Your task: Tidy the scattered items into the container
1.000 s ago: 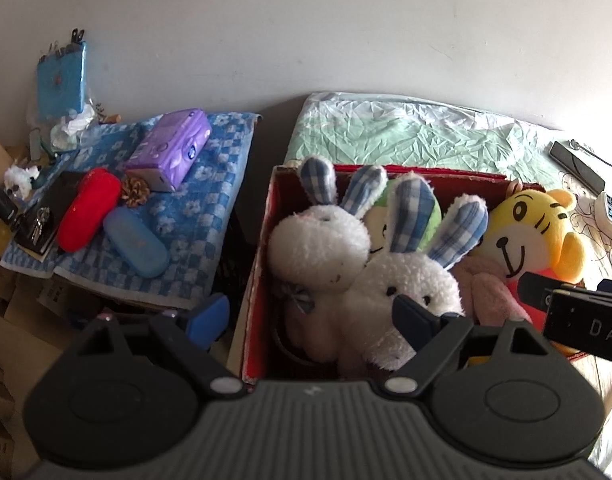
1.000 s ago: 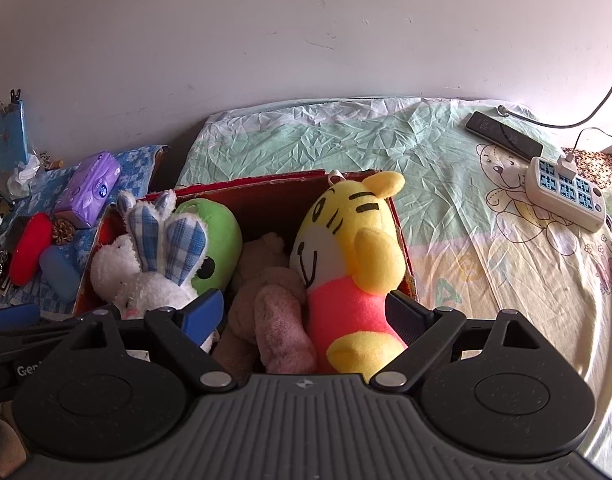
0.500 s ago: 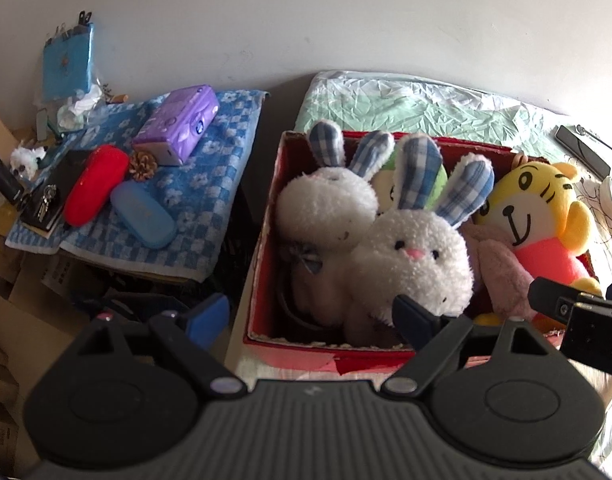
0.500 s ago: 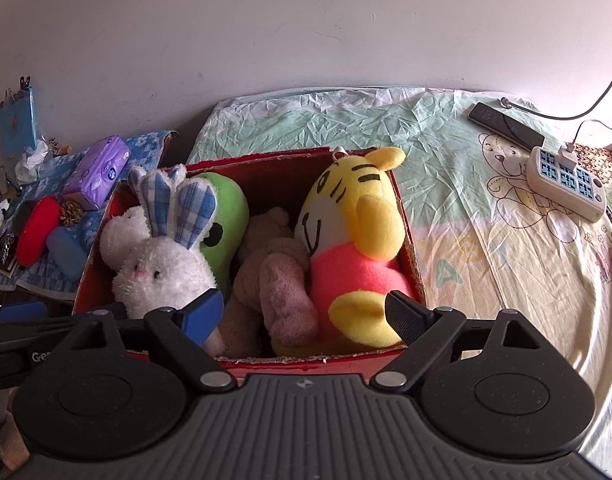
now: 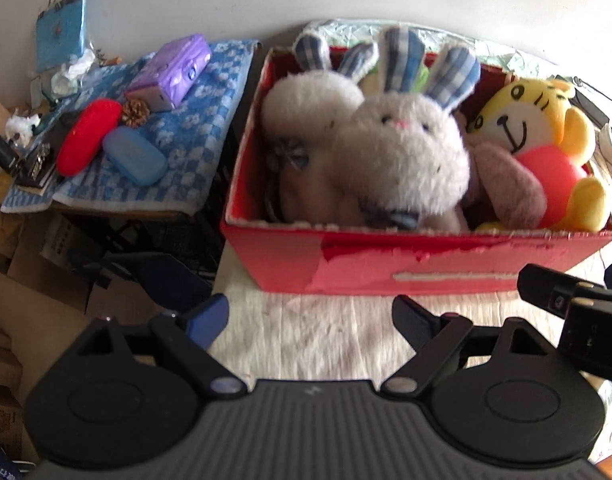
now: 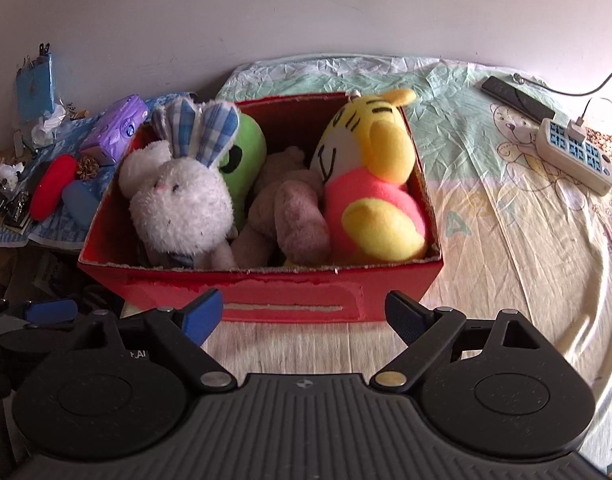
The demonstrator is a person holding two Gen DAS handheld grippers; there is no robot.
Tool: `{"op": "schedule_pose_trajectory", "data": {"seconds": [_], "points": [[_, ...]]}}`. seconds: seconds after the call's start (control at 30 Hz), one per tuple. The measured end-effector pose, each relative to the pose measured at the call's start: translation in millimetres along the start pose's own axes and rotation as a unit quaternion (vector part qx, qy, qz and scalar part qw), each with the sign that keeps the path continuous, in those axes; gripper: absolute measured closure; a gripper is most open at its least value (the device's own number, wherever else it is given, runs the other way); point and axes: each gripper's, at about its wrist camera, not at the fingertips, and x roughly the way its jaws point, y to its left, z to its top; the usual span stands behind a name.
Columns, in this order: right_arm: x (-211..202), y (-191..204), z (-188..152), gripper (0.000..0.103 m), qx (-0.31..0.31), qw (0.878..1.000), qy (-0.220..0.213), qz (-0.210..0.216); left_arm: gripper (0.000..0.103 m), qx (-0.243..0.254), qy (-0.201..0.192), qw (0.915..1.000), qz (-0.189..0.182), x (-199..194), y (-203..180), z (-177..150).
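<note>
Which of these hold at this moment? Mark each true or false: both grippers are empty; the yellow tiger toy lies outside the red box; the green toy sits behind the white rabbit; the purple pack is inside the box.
1. The left gripper and right gripper are empty: true, jaws apart.
2. The yellow tiger toy lies outside the red box: false, it sits inside, at the right end.
3. The green toy is behind the white rabbit: true.
4. The purple pack is in the box: false, it lies on the blue checked cloth.

Box [image 6: 290,300] sits on bed [image 6: 506,216]; plush rabbit [image 6: 182,208] left inside, plush tiger [image 6: 370,184] right; power strip [image 6: 574,156] farther right.
</note>
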Motion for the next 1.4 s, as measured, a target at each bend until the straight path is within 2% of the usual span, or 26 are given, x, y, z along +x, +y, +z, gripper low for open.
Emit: {"op": "schedule_pose_trajectory", "data": {"seconds": [0.1, 0.23, 0.5, 0.67, 0.9, 1.03, 1.4], "points": [[8.1, -4.3, -7.7, 0.013, 0.009, 1.000, 0.018, 0.000, 0.015, 0.001, 0.006, 1.0000, 0.003, 4.1, -1.9, -8.1], [12.0, -6.5, -13.0, 0.013, 0.019, 1.000, 0.020, -0.005, 0.015, 0.001, 0.002, 1.0000, 0.009, 2.7, -3.3, -11.2], [8.4, 1.6, -12.9, 0.013, 0.001, 1.000, 0.007, -0.014, 0.015, 0.003, -0.008, 0.9999, 0.014, -1.7, -4.1, -5.4], [5.3, 5.0, -5.9, 0.013, -0.014, 0.999, -0.003, -0.037, 0.015, 0.010, -0.014, 0.9996, 0.020, -3.9, -5.3, 4.0], [5.2, 4.8, 2.1, 0.013, -0.004, 0.999, -0.003, -0.038, 0.015, 0.012, -0.022, 0.9996, 0.016, -3.9, -4.5, 15.9], [6.3, -0.9, 1.5, 0.013, 0.007, 0.999, -0.004, -0.040, 0.015, 0.018, -0.018, 0.9997, 0.002, -0.4, -8.7, 18.4], [11.9, -21.5, -8.7, 0.013, 0.046, 0.997, -0.002, -0.057, 0.015, 0.039, -0.023, 0.9988, -0.020, 6.1, -25.2, 14.7]]}}
